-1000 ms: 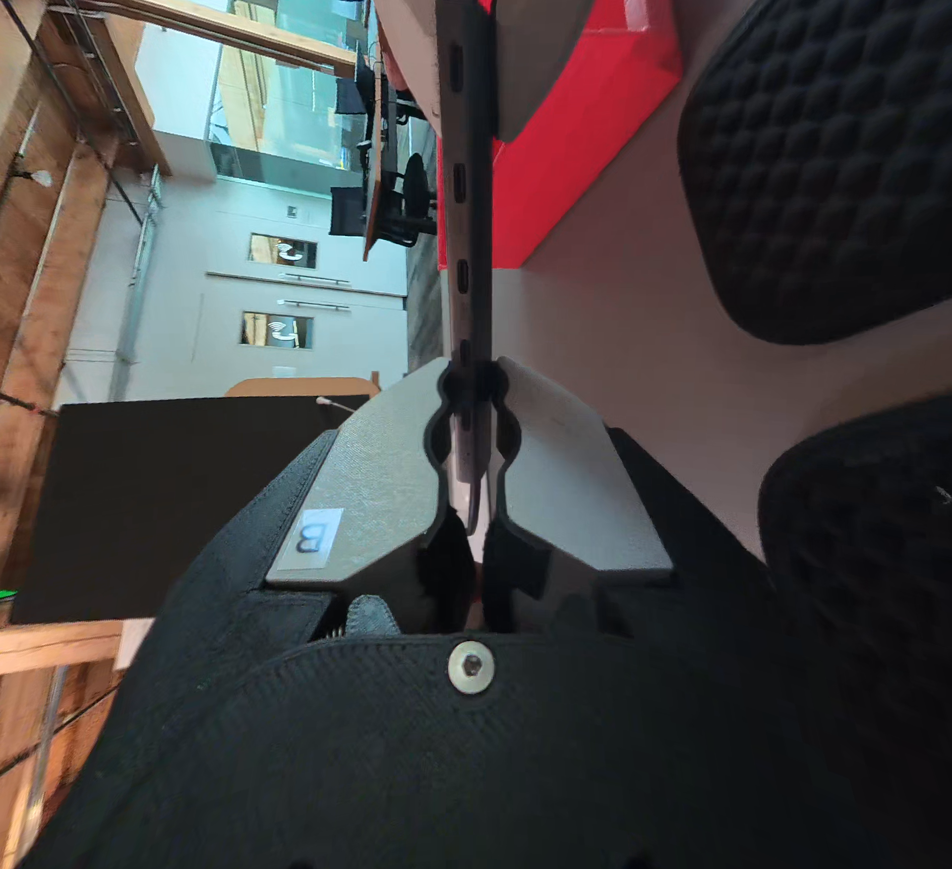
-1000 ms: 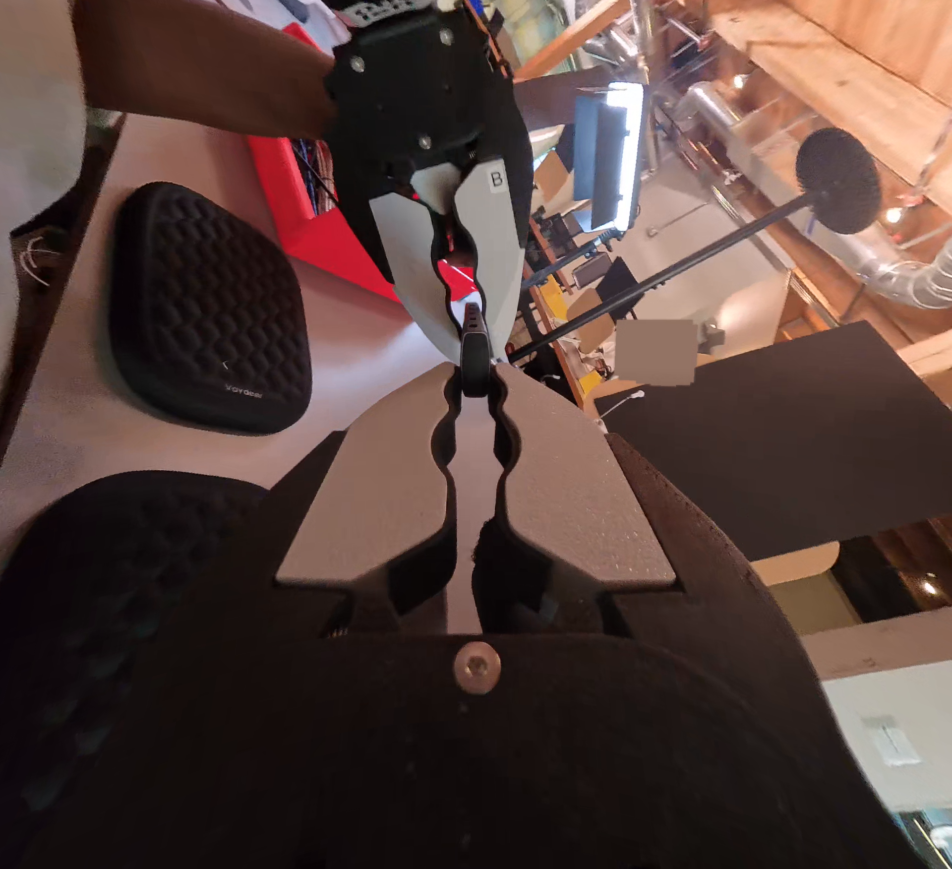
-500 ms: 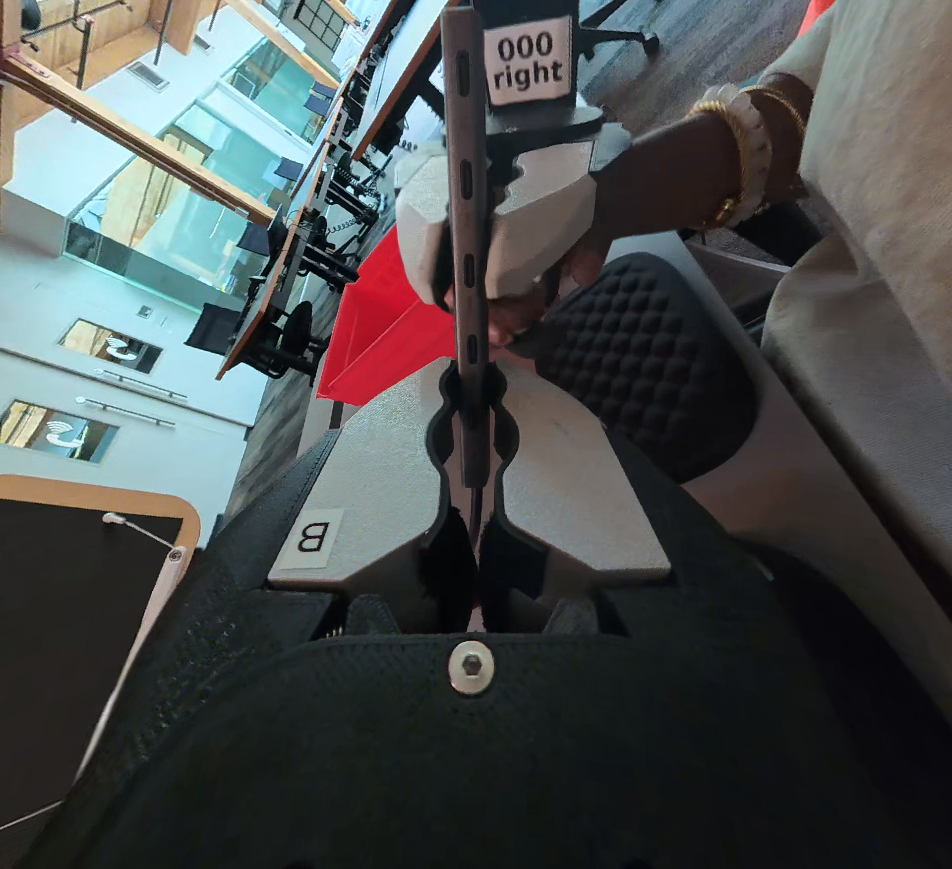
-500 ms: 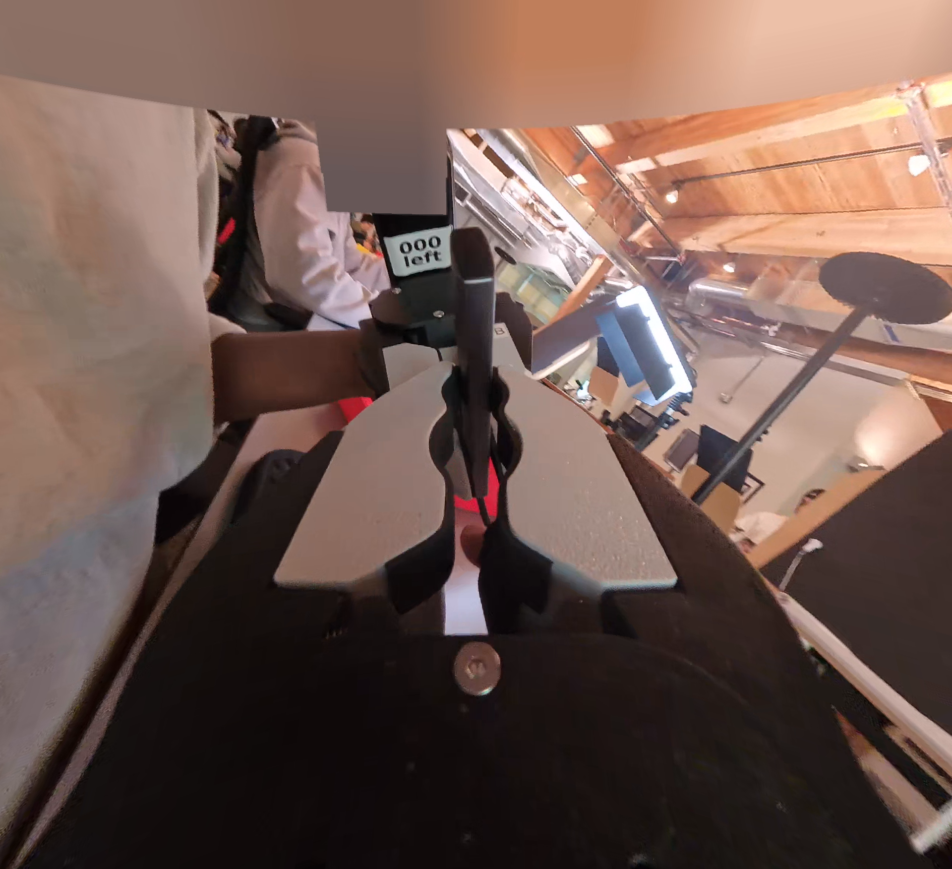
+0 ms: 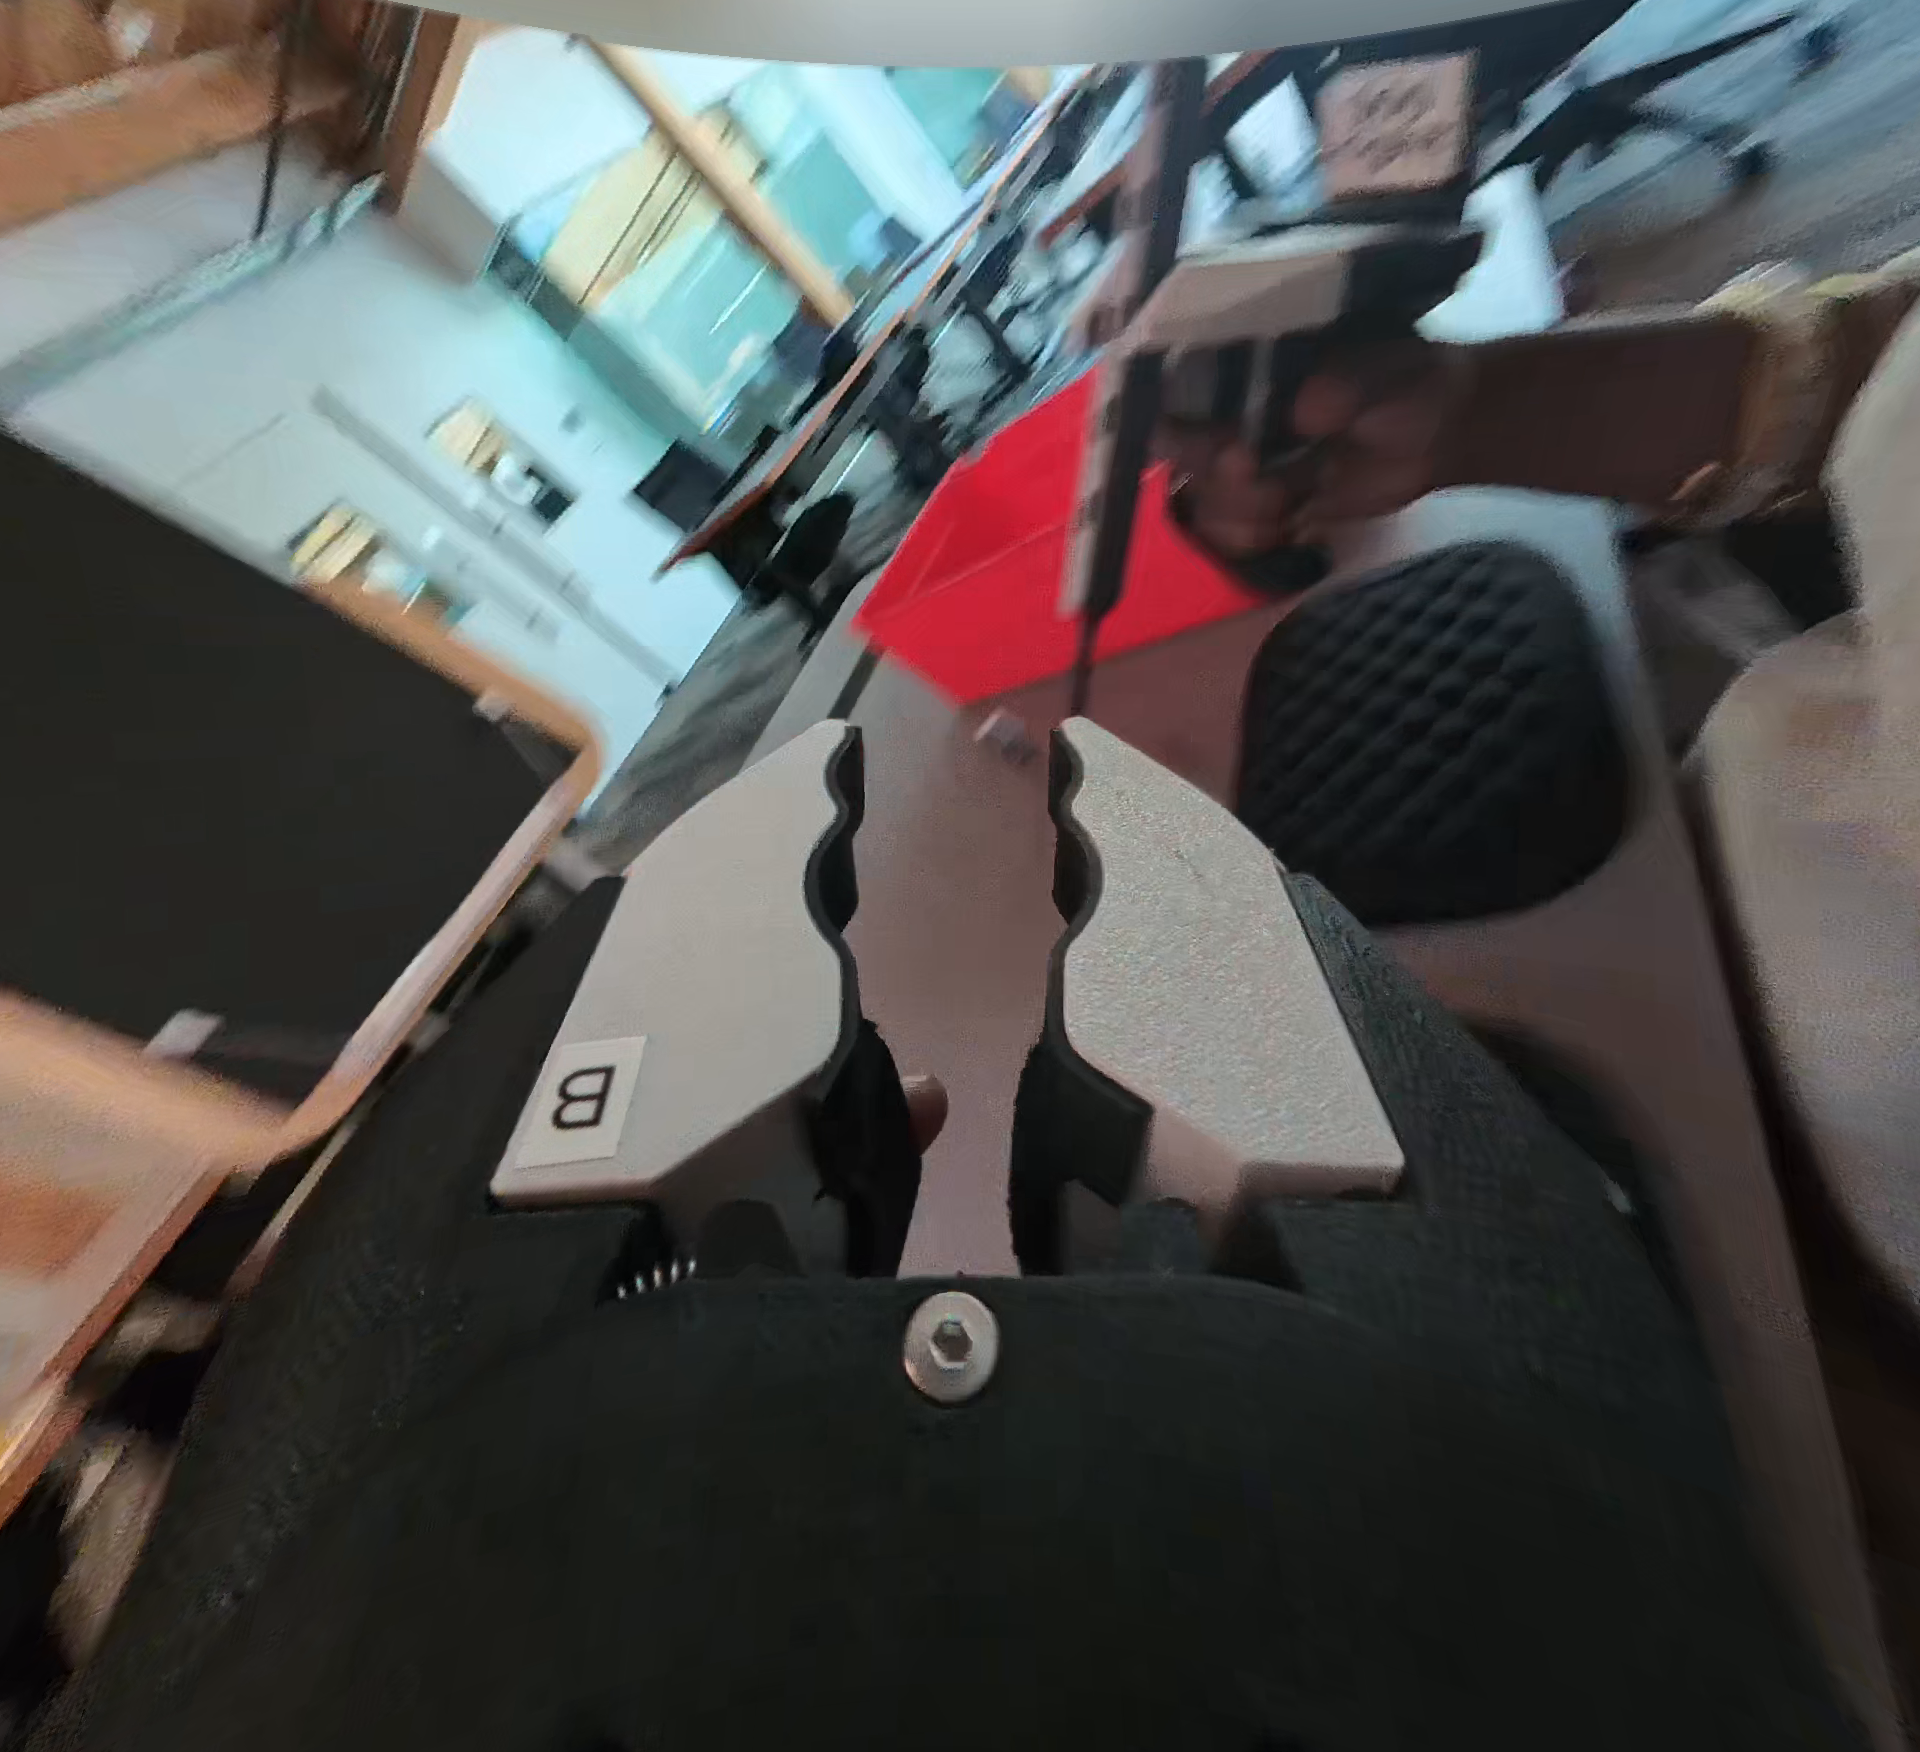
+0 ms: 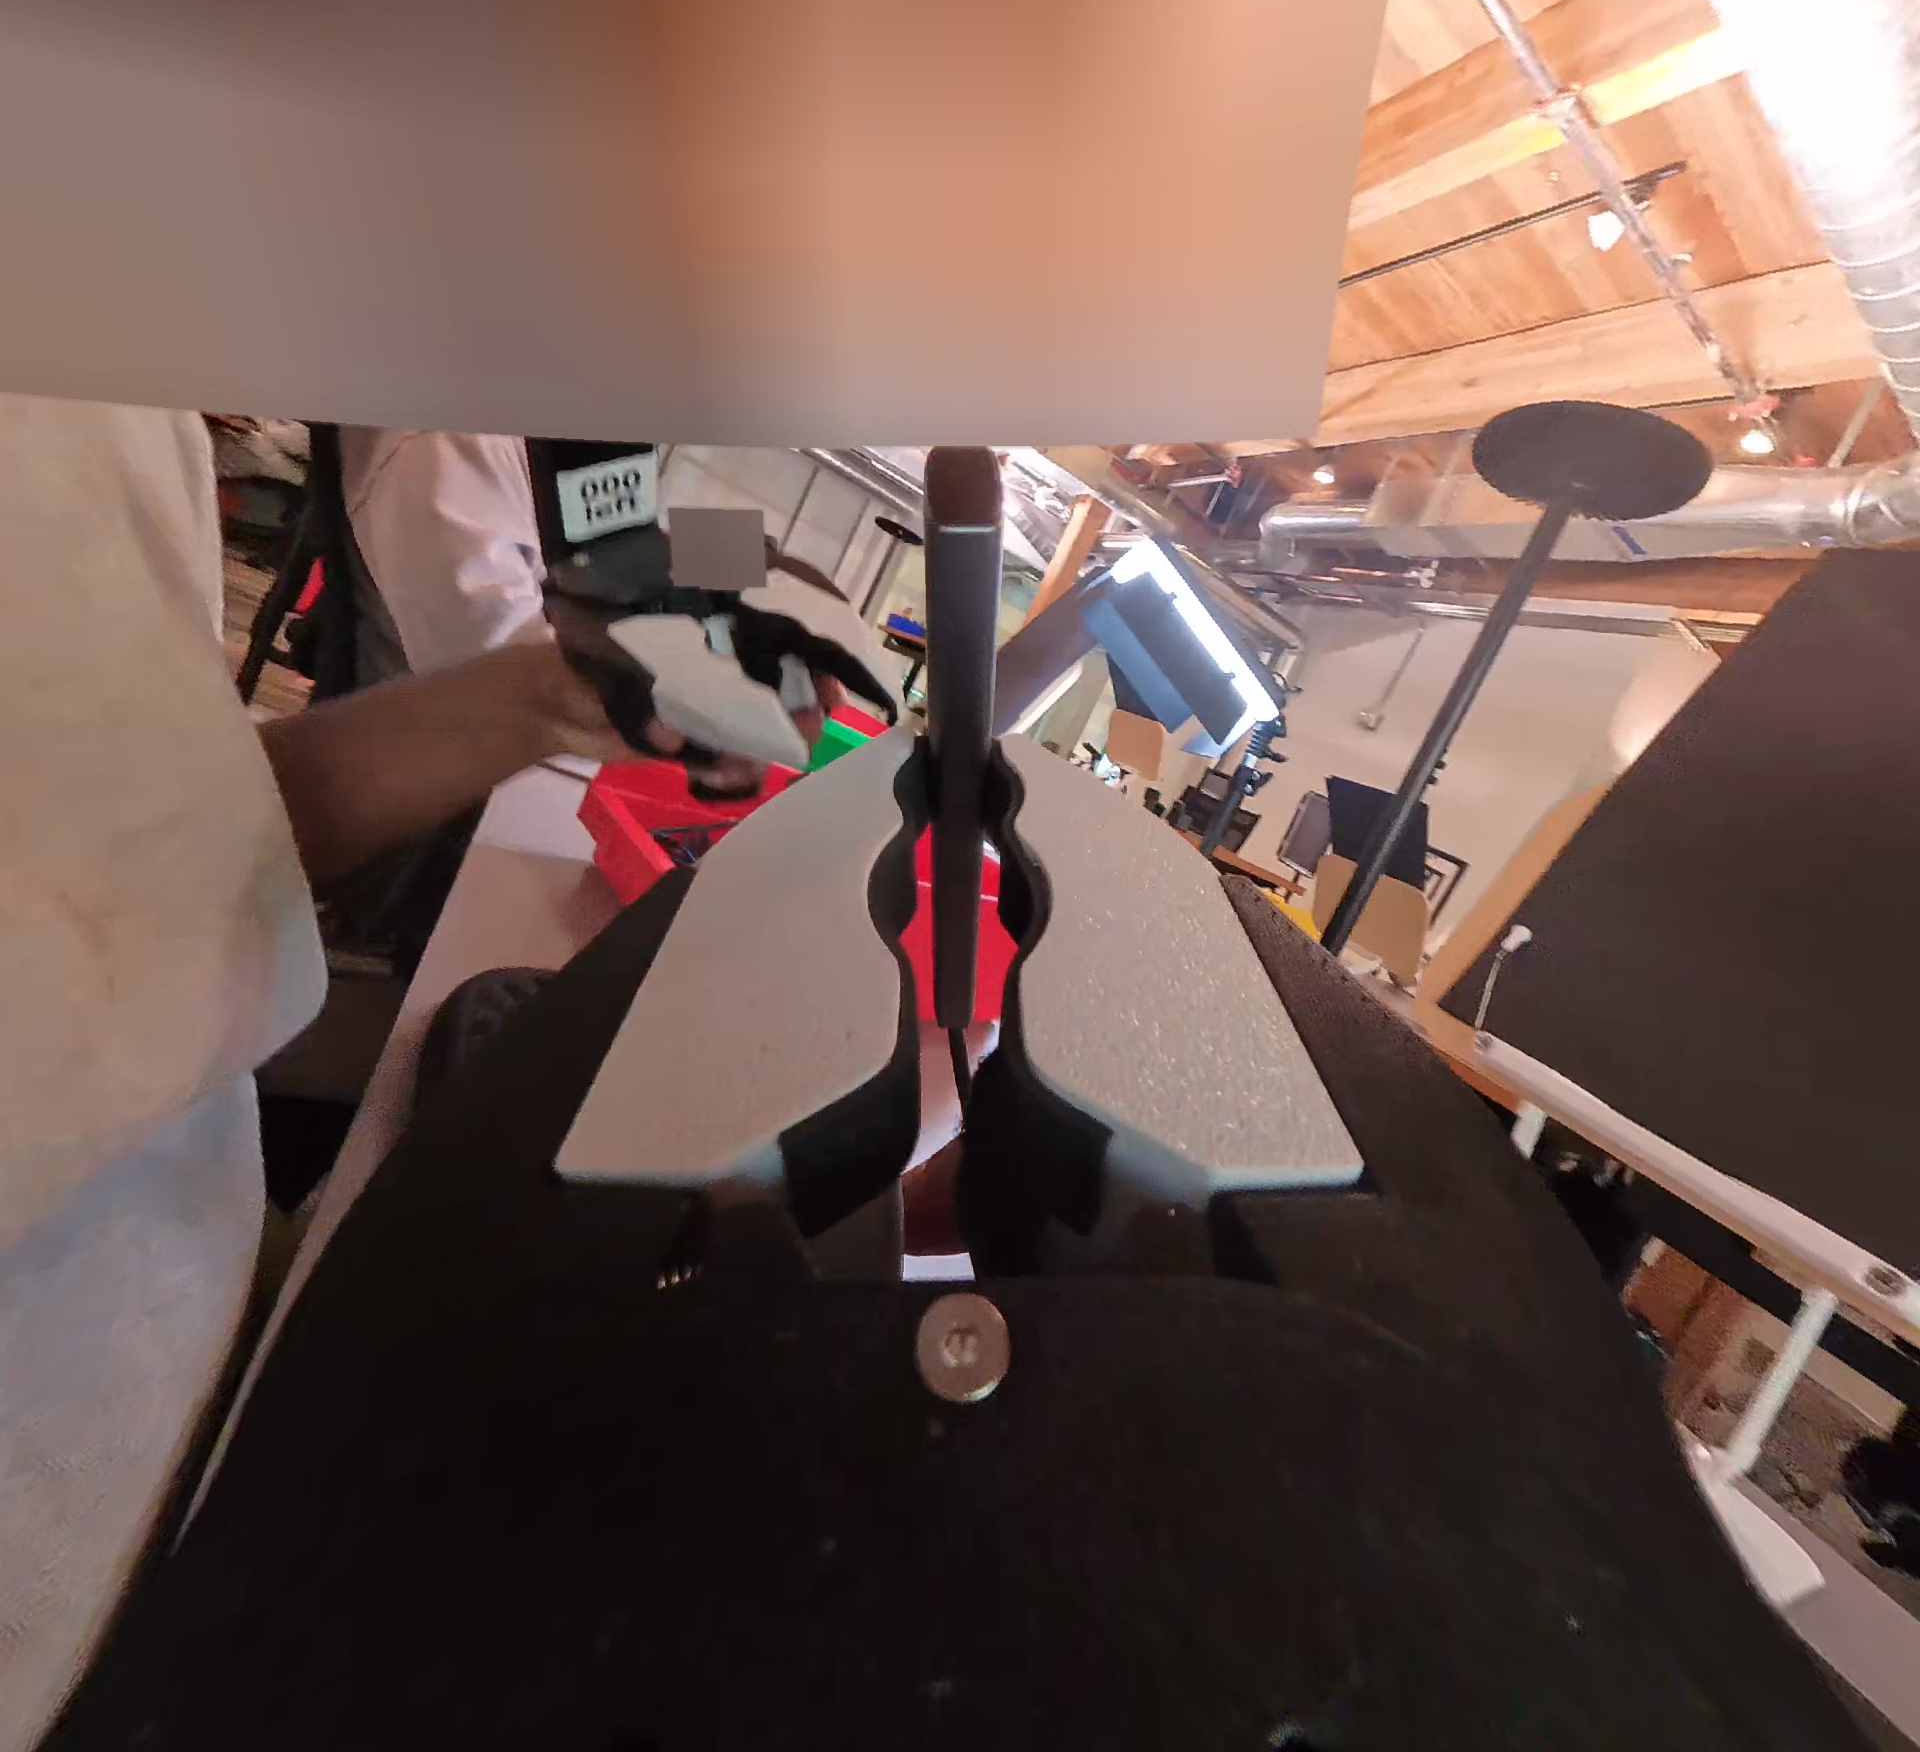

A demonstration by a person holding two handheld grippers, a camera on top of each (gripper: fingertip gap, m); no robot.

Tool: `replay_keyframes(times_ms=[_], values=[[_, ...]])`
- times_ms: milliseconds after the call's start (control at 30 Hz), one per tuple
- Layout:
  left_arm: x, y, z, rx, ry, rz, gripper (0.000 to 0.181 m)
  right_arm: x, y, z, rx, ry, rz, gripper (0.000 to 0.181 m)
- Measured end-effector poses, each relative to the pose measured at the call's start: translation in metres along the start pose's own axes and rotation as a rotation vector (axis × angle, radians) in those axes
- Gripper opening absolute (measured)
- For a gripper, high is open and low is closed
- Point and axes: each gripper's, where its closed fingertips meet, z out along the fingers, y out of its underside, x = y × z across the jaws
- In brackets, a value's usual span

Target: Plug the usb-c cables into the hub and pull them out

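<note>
The hub (image 6: 961, 663) is a thin dark grey bar that stands upright between the fingers of my right gripper (image 6: 961, 757), which is shut on it. Its short black cable hangs down between the fingers. In the blurred left wrist view the hub (image 5: 1117, 476) shows farther off, held up above the table by the right gripper. My left gripper (image 5: 956, 746) is open and empty, low over the pale table (image 5: 935, 923). It also shows in the right wrist view (image 6: 717, 694), off to the left of the hub. A small metallic piece (image 5: 1003, 736) lies on the table ahead of the left fingertips.
A red bin (image 5: 1018, 559) stands at the back of the table and also shows in the right wrist view (image 6: 644, 819). A black quilted pad (image 5: 1434, 736) lies to the right. A person in pale clothing (image 6: 125, 819) is close on the left. A black panel (image 5: 208, 746) stands at the left. The left gripper's tips are roughly 11 cm from the right gripper's.
My left gripper has let go of the hub, opened and drawn back from it. The right gripper keeps hold of the hub alone and holds it upright.
</note>
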Motion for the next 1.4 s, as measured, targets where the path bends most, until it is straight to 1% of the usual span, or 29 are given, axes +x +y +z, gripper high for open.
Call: replay_keyframes(times_ms=[33, 100, 133, 167, 233, 267, 300, 333, 400, 467, 500, 567, 633, 667, 733, 833, 900, 967, 1033, 1167, 1300, 1400], values=[[-0.017, 0.011, -0.018, -0.084, -0.064, -0.017, 0.032, 0.002, 0.002, -0.003, -0.016, 0.008, -0.009, 0.01], [-0.048, 0.042, -0.063, -0.284, -0.185, -0.123, 0.031, 0.006, 0.008, -0.006, -0.052, 0.029, -0.029, 0.01], [-0.056, 0.063, -0.089, -0.407, -0.224, -0.197, 0.032, 0.008, 0.011, -0.007, -0.064, 0.038, -0.038, 0.01], [-0.065, 0.087, -0.12, -0.551, -0.294, -0.255, 0.033, 0.009, 0.013, -0.007, -0.073, 0.043, -0.041, 0.009], [-0.091, 0.127, -0.193, -0.809, -0.581, -0.33, 0.033, 0.01, 0.016, -0.008, -0.079, 0.051, -0.038, 0.01], [-0.096, 0.14, -0.225, -0.913, -0.69, -0.391, 0.033, 0.01, 0.019, -0.008, -0.081, 0.053, -0.033, 0.01], [-0.093, 0.15, -0.247, -0.985, -0.743, -0.467, 0.034, 0.011, 0.021, -0.009, -0.084, 0.054, -0.028, 0.01], [-0.087, 0.157, -0.258, -1.02, -0.749, -0.542, 0.037, 0.011, 0.023, -0.009, -0.088, 0.057, -0.024, 0.01], [-0.079, 0.163, -0.259, -1.006, -0.717, -0.641, 0.041, 0.012, 0.027, -0.009, -0.094, 0.065, -0.021, 0.009], [-0.079, 0.165, -0.252, -0.975, -0.707, -0.669, 0.041, 0.012, 0.029, -0.008, -0.1, 0.064, -0.019, 0.01], [-0.08, 0.168, -0.249, -0.98, -0.72, -0.683, 0.04, 0.012, 0.03, -0.008, -0.102, 0.063, -0.019, 0.01], [-0.082, 0.179, -0.25, -1.051, -0.765, -0.7, 0.038, 0.012, 0.031, -0.008, -0.108, 0.065, -0.024, 0.01], [-0.084, 0.196, -0.261, -1.163, -0.85, -0.71, 0.036, 0.012, 0.03, -0.008, -0.106, 0.072, -0.027, 0.009], [-0.084, 0.204, -0.263, -1.187, -0.872, -0.734, 0.036, 0.012, 0.03, -0.009, -0.102, 0.075, -0.028, 0.009], [-0.084, 0.219, -0.257, -1.163, -0.888, -0.803, 0.035, 0.013, 0.029, -0.01, -0.097, 0.081, -0.03, 0.009], [-0.083, 0.238, -0.244, -1.087, -0.88, -0.942, 0.031, 0.015, 0.027, -0.011, -0.098, 0.092, -0.043, 0.009], [-0.084, 0.251, -0.249, -1.117, -0.932, -0.972, 0.029, 0.016, 0.027, -0.013, -0.101, 0.1, -0.054, 0.01], [-0.086, 0.259, -0.262, -1.19, -1.004, -0.966, 0.029, 0.017, 0.026, -0.014, -0.099, 0.104, -0.057, 0.01], [-0.091, 0.261, -0.266, -1.209, -1.061, -0.938, 0.027, 0.017, 0.026, -0.015, -0.096, 0.107, -0.056, 0.009], [-0.107, 0.259, -0.278, -1.288, -1.166, -0.801, 0.025, 0.018, 0.028, -0.017, -0.096, 0.109, -0.05, 0.009], [-0.109, 0.268, -0.282, -1.358, -1.176, -0.754, 0.019, 0.021, 0.026, -0.02, -0.087, 0.119, -0.049, 0.009], [-0.103, 0.277, -0.28, -1.383, -1.145, -0.783, 0.019, 0.022, 0.025, -0.022, -0.086, 0.126, -0.049, 0.009]])
